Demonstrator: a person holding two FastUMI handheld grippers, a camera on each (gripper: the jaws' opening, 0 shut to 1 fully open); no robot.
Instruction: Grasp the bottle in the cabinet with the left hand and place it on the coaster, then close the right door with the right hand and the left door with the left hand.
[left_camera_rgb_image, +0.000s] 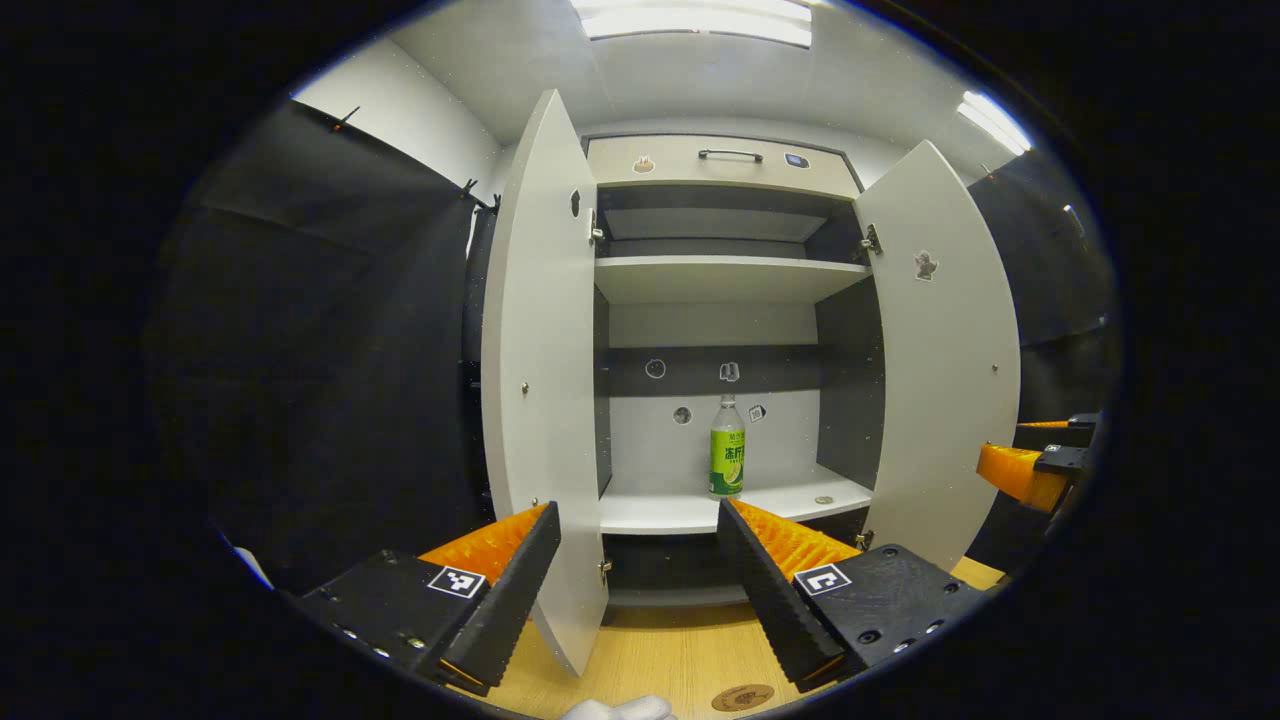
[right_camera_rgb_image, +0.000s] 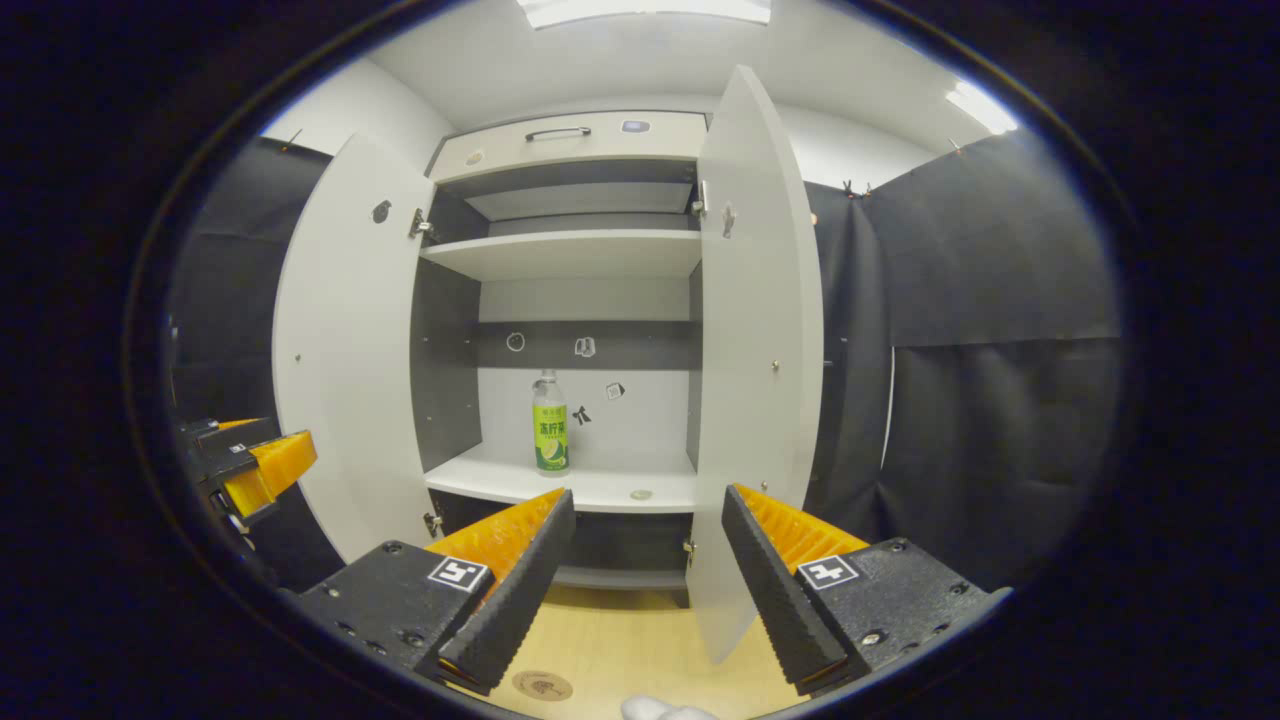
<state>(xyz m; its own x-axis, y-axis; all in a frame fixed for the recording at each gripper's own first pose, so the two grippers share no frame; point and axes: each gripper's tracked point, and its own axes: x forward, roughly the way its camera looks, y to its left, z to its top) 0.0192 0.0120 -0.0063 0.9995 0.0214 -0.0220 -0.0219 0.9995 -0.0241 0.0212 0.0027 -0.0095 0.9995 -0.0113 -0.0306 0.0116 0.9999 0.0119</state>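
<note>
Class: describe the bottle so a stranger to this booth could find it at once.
Start at the white cabinet with both doors open. On its lower shelf one bottle stands upright. Its green label sets it apart from the small round thing lying flat nearby.

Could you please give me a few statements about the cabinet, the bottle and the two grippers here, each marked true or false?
1. Both cabinet doors stand open. True: the left door and the right door are swung wide.
2. The bottle lies on its side on the top shelf. False: it stands upright on the lower shelf.
3. The left gripper holds the bottle. False: its fingers are spread apart with nothing between them, short of the cabinet.
4. The right gripper is open. True.
5. The coaster sits on the wooden tabletop in front of the cabinet. True.
6. The bottle has a red label. False: the label is green.
</note>
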